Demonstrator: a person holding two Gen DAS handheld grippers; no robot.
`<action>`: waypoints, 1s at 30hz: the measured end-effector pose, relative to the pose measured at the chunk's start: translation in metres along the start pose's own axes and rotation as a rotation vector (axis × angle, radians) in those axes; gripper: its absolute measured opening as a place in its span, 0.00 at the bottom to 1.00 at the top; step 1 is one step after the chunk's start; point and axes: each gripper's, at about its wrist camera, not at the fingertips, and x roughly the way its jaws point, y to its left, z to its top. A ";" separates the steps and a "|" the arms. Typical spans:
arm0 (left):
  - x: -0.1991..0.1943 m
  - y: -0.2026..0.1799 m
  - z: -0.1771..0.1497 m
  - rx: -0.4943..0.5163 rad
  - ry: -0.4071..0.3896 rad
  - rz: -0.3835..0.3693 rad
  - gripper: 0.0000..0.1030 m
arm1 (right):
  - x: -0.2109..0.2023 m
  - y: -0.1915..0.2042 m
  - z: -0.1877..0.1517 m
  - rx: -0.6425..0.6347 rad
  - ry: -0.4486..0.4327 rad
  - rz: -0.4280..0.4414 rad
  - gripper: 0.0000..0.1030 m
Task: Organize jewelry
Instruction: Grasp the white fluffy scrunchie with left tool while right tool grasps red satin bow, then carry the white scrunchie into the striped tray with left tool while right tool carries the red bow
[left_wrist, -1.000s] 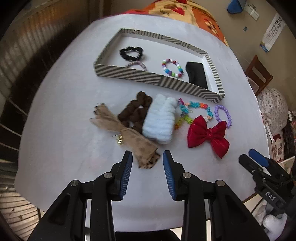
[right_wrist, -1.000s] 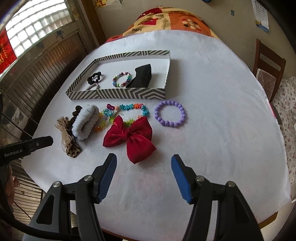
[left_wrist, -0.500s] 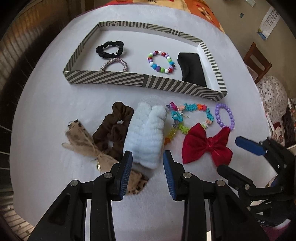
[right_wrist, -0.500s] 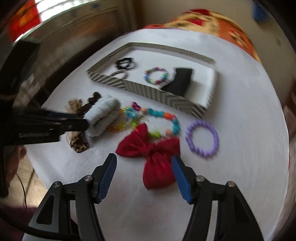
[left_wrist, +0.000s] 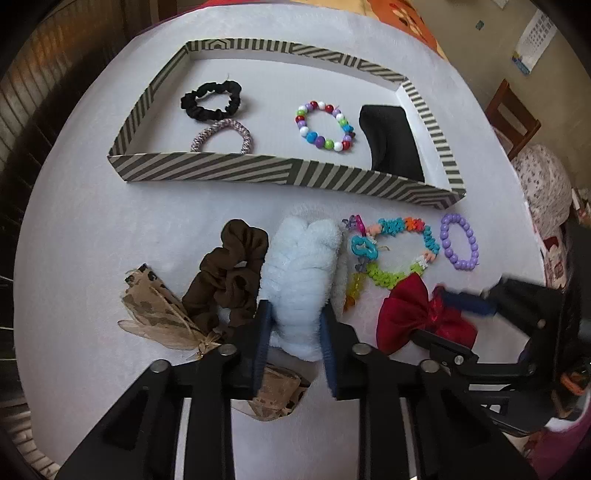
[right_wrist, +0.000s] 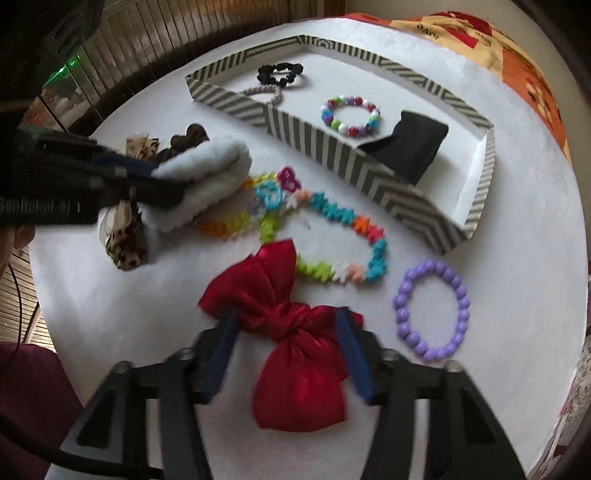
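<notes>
My left gripper (left_wrist: 293, 325) straddles the near end of a fluffy white scrunchie (left_wrist: 301, 273), its fingers touching both sides; it shows from the side in the right wrist view (right_wrist: 162, 184). My right gripper (right_wrist: 286, 332) is open around the knot of a red satin bow (right_wrist: 291, 332), fingers a little apart from the fabric. A brown scrunchie (left_wrist: 229, 273), a leopard-print bow (left_wrist: 159, 314), a colourful bead necklace (left_wrist: 395, 247) and a purple bead bracelet (left_wrist: 460, 242) lie on the white table.
A striped tray (left_wrist: 258, 171) at the back holds a black scrunchie (left_wrist: 210, 99), a pinkish hair tie (left_wrist: 223, 134), a multicoloured bead bracelet (left_wrist: 325, 125) and a black cloth (left_wrist: 391, 142). The table edge curves close on the left. A wooden chair (left_wrist: 513, 114) stands at the right.
Both grippers have moved forward and down. The left now has the white scrunchie between its fingers; the right has come around the red bow and narrowed.
</notes>
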 end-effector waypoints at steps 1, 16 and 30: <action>-0.003 0.001 0.000 -0.003 -0.003 -0.006 0.10 | -0.001 -0.001 -0.004 0.019 -0.008 0.012 0.34; -0.060 -0.016 0.013 0.026 -0.121 -0.023 0.08 | -0.072 -0.029 -0.018 0.282 -0.225 0.110 0.22; -0.052 -0.007 0.094 0.027 -0.180 0.082 0.08 | -0.080 -0.078 0.049 0.411 -0.302 0.100 0.23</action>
